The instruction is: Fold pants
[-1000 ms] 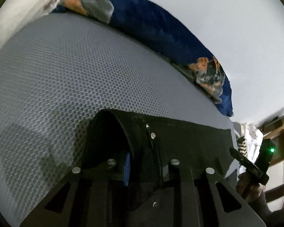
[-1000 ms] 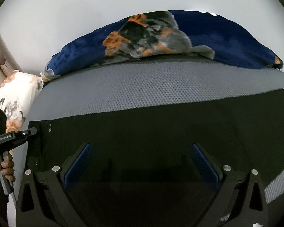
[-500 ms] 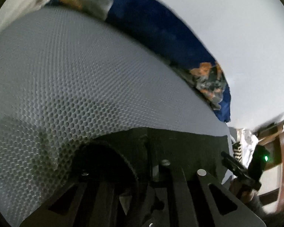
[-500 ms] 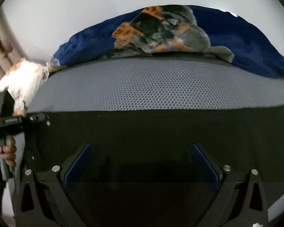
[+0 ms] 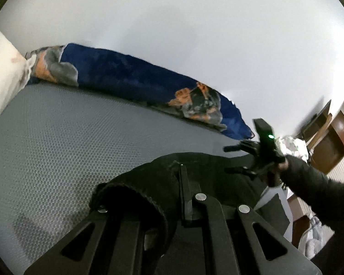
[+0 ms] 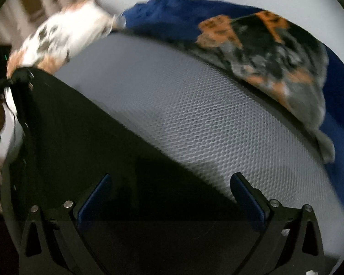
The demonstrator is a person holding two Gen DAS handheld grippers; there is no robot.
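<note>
- Left wrist view: I am clamping my left gripper on a bunched edge of the black pants, low in the frame's centre, lifted off the grey mattress.
- Right wrist view: my right gripper is hanging with fingers spread wide, gripping nothing, over the pants at lower left.
- I am judging this the carry-over of a fold; next I am needing to lay the edge down squarely.
- The blue blanket is lying along the upper right.

Matt blk cloth pants, honeycomb-mesh mattress
</note>
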